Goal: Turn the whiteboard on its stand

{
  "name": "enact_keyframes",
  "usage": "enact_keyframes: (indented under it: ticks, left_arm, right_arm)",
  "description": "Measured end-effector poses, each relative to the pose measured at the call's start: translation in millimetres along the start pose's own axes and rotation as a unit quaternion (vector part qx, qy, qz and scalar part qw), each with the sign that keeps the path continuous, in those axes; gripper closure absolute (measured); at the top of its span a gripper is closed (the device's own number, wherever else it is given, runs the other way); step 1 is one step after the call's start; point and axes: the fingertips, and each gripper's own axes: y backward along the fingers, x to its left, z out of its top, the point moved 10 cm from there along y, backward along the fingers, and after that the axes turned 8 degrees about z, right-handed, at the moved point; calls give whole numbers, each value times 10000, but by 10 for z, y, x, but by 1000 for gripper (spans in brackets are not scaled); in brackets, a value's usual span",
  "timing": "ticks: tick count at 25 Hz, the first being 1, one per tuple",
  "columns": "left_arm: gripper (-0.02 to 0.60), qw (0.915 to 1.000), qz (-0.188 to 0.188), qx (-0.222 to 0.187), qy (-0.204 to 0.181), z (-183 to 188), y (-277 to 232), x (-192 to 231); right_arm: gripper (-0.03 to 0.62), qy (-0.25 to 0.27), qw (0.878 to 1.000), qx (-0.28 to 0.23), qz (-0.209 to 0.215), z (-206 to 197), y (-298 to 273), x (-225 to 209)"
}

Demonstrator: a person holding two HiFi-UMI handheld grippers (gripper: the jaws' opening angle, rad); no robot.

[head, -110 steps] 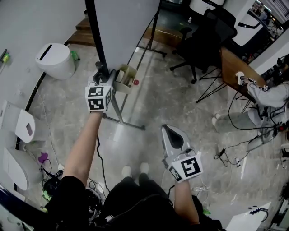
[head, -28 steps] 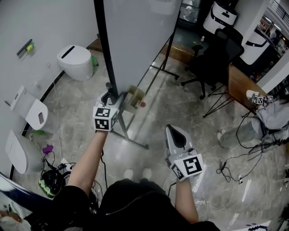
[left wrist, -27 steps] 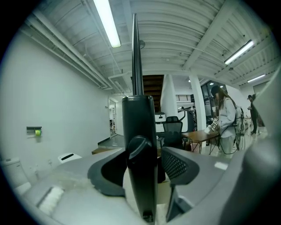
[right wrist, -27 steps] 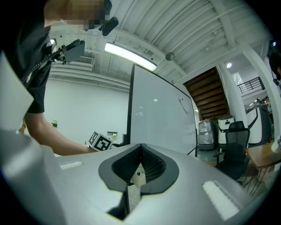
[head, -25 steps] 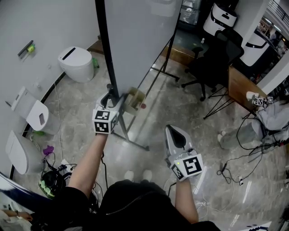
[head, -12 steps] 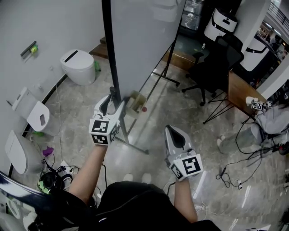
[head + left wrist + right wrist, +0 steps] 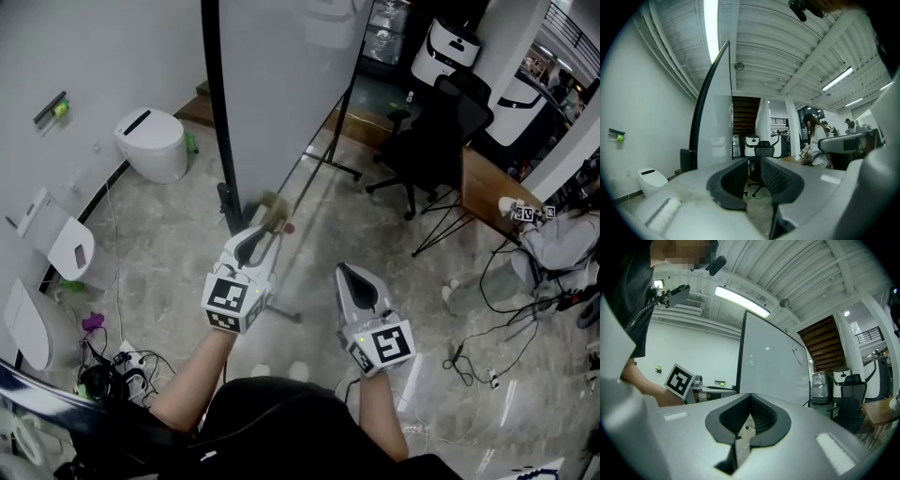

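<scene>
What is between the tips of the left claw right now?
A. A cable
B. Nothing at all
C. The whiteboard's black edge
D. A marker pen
B: in the left gripper view the left claw has only open air between its jaws, which are closing, and the whiteboard stands apart, farther ahead.

Left claw (image 7: 253,242), closing on nothing, and right claw (image 7: 349,274): grey shells, black ribbed pads, black-and-white marker cubes (image 7: 232,300). Black short-sleeved top (image 7: 272,431) worn.
</scene>
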Motion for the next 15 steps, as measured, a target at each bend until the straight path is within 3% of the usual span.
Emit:
enact_keyframes:
  ticks: [6,15]
  left_arm:
    - [573,9994,-322,39,152,-40,25,-293]
    - [575,9978,-592,92,282,-93,-2,-448]
  right_arm:
    - [585,26,9999,68,-89,-13,105,9]
    - [586,18,9996,187,-222,-16,224,-31]
